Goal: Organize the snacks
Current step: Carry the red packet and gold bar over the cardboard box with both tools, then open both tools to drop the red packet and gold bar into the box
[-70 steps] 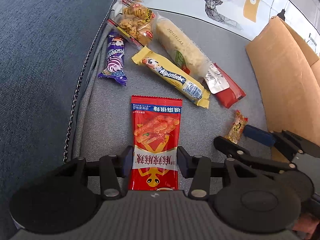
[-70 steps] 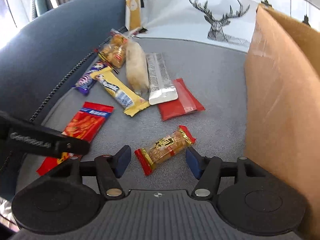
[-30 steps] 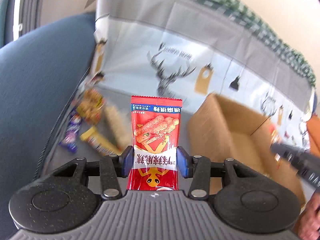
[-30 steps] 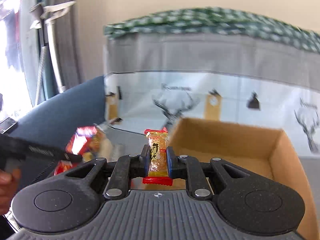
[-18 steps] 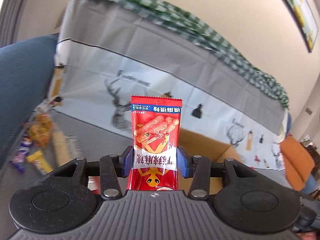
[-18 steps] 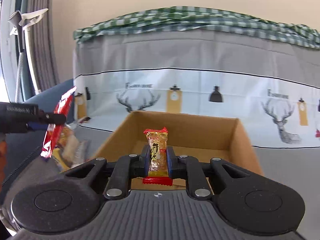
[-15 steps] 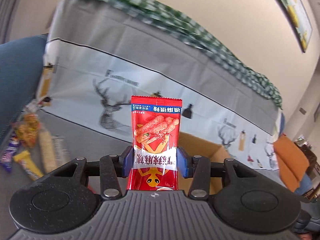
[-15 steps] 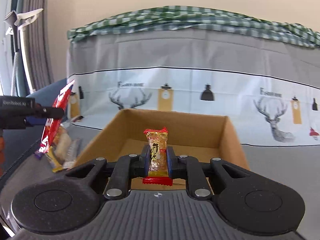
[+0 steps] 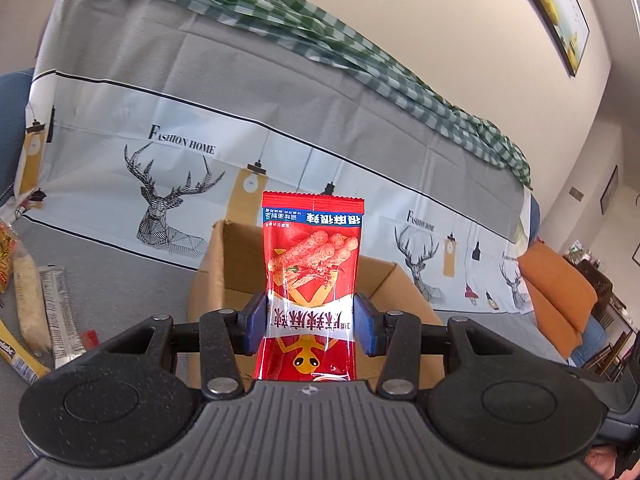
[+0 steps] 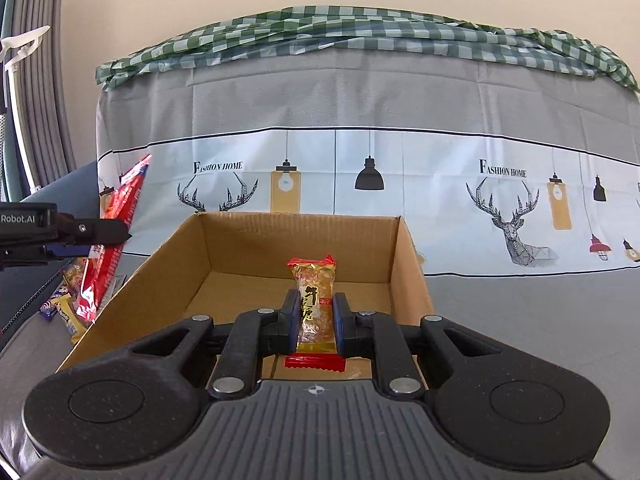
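Nearby, loose snacks flank the cardboard box.

Both views are bright with even daylight. In the right wrist view the strongest light enters at the far left edge, washing out the grey curtain there. Shadows are soft. The glossy red snack packet shows small white glints. Fisheye distortion bows the cream wall and dark corners vignette both frames. Focus is sharp throughout.
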`<action>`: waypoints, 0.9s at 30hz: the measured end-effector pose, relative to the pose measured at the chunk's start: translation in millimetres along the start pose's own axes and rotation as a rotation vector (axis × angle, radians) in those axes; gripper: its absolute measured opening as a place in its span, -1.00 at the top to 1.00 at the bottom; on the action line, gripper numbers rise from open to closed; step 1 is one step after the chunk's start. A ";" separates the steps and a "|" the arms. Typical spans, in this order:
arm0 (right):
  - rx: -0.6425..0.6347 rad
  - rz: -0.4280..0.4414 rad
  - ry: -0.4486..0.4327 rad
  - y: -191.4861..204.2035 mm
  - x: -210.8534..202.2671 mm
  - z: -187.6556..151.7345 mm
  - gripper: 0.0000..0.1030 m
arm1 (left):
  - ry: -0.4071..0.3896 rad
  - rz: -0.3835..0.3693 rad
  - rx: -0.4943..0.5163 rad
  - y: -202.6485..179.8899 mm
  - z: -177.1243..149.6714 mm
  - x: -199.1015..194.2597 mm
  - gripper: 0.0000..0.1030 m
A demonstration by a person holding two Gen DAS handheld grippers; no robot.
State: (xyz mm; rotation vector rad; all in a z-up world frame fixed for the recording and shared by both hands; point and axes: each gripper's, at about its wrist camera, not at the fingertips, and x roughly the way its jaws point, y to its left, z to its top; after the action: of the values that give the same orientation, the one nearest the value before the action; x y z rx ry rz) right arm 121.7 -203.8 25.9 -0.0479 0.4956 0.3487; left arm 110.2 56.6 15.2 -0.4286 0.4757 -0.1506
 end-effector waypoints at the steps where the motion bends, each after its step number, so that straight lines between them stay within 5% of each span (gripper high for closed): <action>1: -0.002 0.001 0.000 1.7 0.5 0.0 0.66 | 0.002 0.000 0.006 -1.4 -1.0 0.2 0.03; 27: -0.022 0.000 0.012 10.5 9.1 0.0 0.66 | 0.019 -0.023 0.057 -9.2 -5.6 0.2 0.03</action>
State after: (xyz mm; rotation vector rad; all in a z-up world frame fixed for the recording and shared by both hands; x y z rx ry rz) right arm 125.6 -191.1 22.0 -0.0710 0.5038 0.3535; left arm 107.4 46.2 14.6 -0.3773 0.4844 -0.1903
